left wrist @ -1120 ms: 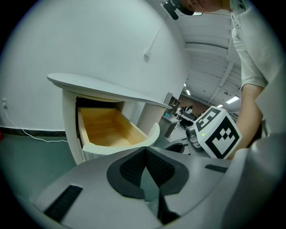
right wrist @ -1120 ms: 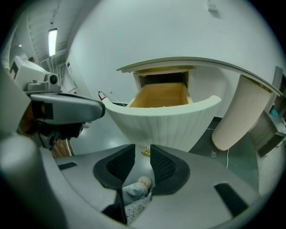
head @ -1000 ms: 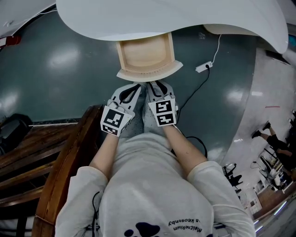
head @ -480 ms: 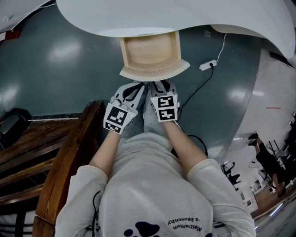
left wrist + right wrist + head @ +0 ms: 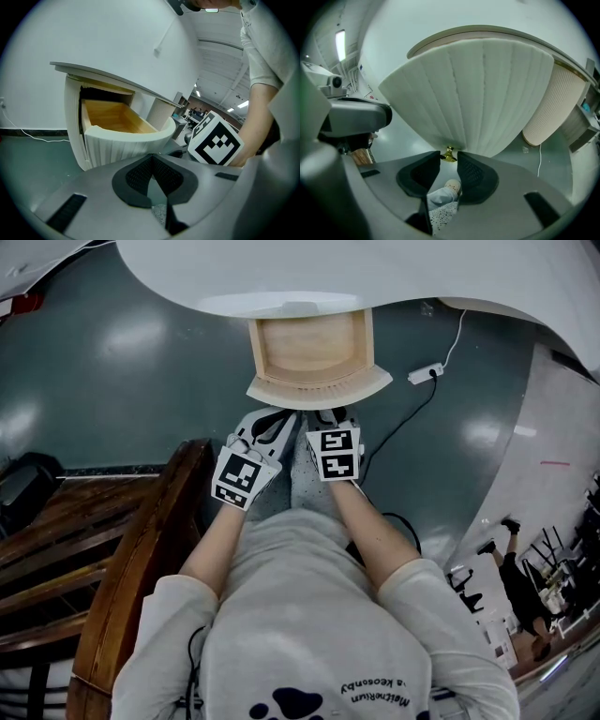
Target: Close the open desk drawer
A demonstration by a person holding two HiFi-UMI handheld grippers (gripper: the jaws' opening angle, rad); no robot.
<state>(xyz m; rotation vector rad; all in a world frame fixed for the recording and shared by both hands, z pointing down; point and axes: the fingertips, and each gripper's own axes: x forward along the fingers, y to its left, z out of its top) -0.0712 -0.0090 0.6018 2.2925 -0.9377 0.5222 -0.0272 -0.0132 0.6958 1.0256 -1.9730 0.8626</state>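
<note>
Under the front edge of the white desk (image 5: 375, 277), the head view has the drawer (image 5: 312, 351) pulled out, pale wood inside and a curved white ribbed front facing the person. Both tools hang just short of that front. The left gripper (image 5: 270, 420) and right gripper (image 5: 326, 414) are side by side, nearly touching, marker cubes up. A power strip (image 5: 427, 374) lies on the dark floor (image 5: 112, 381) off the drawer's right side, and a wooden chair (image 5: 141, 549) stands at the person's left. Over to the left gripper view: the jaws are closed tip to tip with nothing caught in them, and the drawer (image 5: 124, 133) stands well ahead, wooden well showing, with the other tool's marker cube (image 5: 216, 143) to the right. Now the right gripper view: the ribbed drawer front (image 5: 473, 93) fills the frame close up, and a small brass knob (image 5: 448, 154) at its lower edge sits right between the tips of the right gripper (image 5: 449, 158). Those jaws have just been opening and stand apart, pads either side of the knob without clamping it.
</note>
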